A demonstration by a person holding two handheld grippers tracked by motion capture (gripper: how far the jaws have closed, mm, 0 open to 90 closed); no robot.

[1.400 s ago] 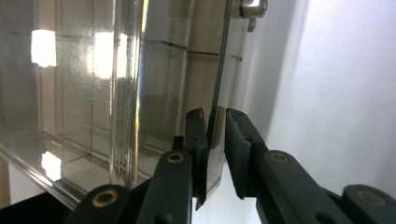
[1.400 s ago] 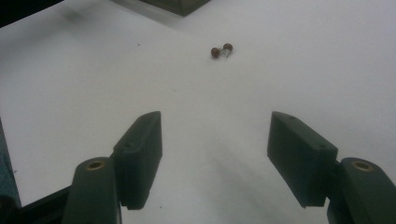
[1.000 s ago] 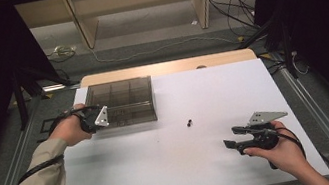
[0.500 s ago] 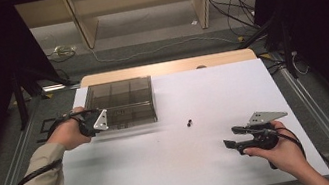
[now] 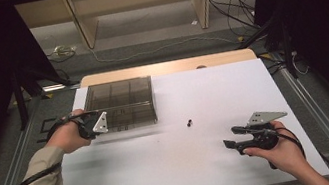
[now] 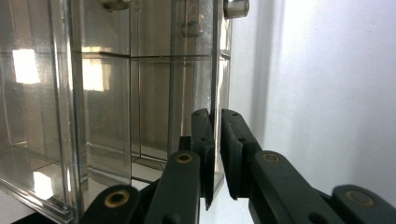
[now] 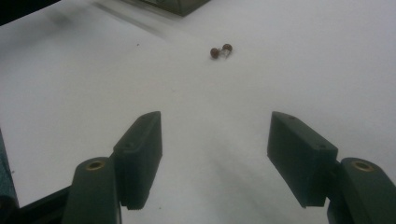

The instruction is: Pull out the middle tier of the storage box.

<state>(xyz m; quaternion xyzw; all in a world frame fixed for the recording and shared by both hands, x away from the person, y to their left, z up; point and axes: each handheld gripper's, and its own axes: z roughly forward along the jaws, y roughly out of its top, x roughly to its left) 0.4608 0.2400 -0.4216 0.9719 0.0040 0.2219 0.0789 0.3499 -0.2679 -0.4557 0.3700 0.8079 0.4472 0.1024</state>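
A smoky clear compartment box [image 5: 121, 102] lies at the back left of the white table [image 5: 190, 169]. My left gripper [image 5: 94, 124] is at its near left corner, shut on a thin clear wall or lid edge of the box. In the left gripper view the two pads [image 6: 203, 140] pinch that clear panel, with the box's compartments [image 6: 93, 93] to the left. My right gripper [image 5: 233, 137] rests low at the front right, open with nothing between its jaws [image 7: 215, 140]. A small dark piece with two round ends [image 5: 189, 123] lies mid-table, ahead of the right gripper [image 7: 221, 50].
A wooden strip [image 5: 168, 66] runs along the table's far edge. Metal rails [image 5: 319, 117] flank both sides. Beyond the table are shelving legs and cables on the floor [image 5: 155, 48].
The left hand has shifted only slightly at the box's corner, keeping its grip. The right gripper and the small dark piece have not moved.
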